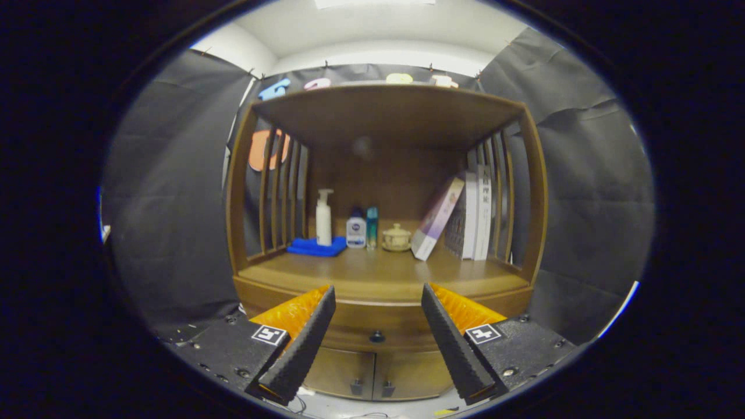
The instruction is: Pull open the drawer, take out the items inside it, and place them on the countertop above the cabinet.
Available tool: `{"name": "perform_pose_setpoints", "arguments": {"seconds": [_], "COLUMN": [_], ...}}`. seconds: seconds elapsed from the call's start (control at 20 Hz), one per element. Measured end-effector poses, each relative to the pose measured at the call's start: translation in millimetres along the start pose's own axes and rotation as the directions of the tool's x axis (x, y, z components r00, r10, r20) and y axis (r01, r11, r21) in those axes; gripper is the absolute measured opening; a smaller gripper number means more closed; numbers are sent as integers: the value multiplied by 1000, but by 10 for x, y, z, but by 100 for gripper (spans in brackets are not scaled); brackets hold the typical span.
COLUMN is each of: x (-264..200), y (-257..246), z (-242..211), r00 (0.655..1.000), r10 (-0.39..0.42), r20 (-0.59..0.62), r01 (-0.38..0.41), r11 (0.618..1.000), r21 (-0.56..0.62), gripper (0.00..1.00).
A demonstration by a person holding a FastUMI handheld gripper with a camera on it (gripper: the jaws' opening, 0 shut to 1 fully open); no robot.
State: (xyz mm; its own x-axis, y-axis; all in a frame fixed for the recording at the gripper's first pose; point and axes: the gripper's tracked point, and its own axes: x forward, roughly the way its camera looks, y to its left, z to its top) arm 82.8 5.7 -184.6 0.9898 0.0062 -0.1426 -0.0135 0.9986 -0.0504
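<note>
Gripper view is showing the gripper [378, 291] hanging open before the shut drawer [377, 329], its contents hidden; books [474, 212] are sitting half-masked behind cabinet [532, 192] slats.

The shallow brown wooden drawer [377, 333] sits shut in the cabinet front, flush just under the lip of the surface, with a small dark round knob [377, 336] at its middle. It lies ahead of the claw [378, 291], framed in the wide gap between the two spread fingers, and nothing touches it. The flat brown wooden surface [372, 269] above the cabinet stretches level directly over the drawer. Whatever the drawer holds is hidden behind its closed front; its side edges seem to be covered by the fingers.
</note>
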Motion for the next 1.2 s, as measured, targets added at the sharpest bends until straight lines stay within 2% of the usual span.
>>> {"name": "perform_pose_setpoints", "arguments": {"seconds": [0.3, 0.6, 0.9, 1.1, 1.2], "x": [380, 592, 779, 812, 817], "y": [-14, -30, -48, -1, -25], "z": [-769, -1025, -1119, -1101, -1124], "r00": [994, 988, 983, 982, 981], "r10": [-34, -49, -54, -30, -60], "r20": [-108, -147, -174, -187, -184], "r01": [34, 51, 67, 52, 78], "r11": [999, 999, 995, 992, 993], "r21": [3, 10, 71, 113, 87], "gripper": [96, 83, 63, 44, 35]}}
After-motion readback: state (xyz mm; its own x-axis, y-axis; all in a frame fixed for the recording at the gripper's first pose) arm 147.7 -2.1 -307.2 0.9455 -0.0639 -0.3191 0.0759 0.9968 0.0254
